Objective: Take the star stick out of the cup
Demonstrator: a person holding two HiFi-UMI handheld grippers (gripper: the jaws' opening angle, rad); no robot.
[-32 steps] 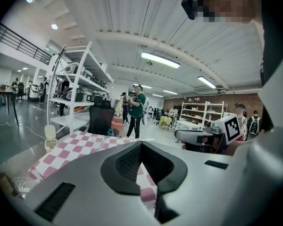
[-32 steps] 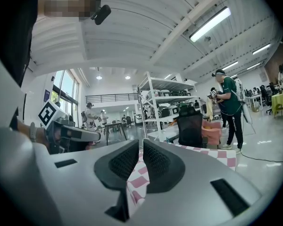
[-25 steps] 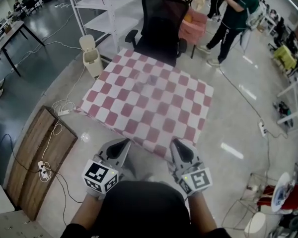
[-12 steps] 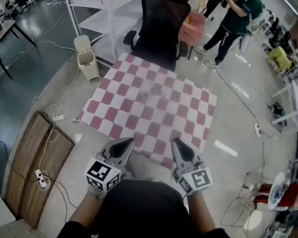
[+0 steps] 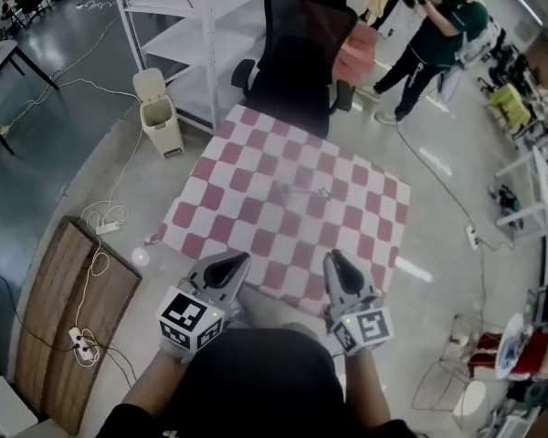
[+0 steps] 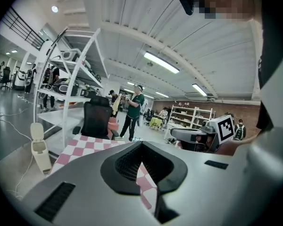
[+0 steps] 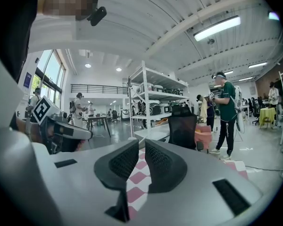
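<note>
Only the gripper views show the jaw gaps. The left gripper (image 5: pixel 241 259) has its tips meeting and holds nothing. The right gripper (image 5: pixel 333 256) shows a thin slit and is also empty. Through each gap shows the red-and-white checked cloth (image 5: pixel 256 217). Only the head view shows the small pale star stick (image 5: pixel 318 191). It is ahead of both claws, well apart from them, near the cloth's middle. Its long axis seems to run across the view with the star rightward. The cup is too small to make out. Beyond stands a black mesh office chair (image 5: pixel 297 48).
</note>
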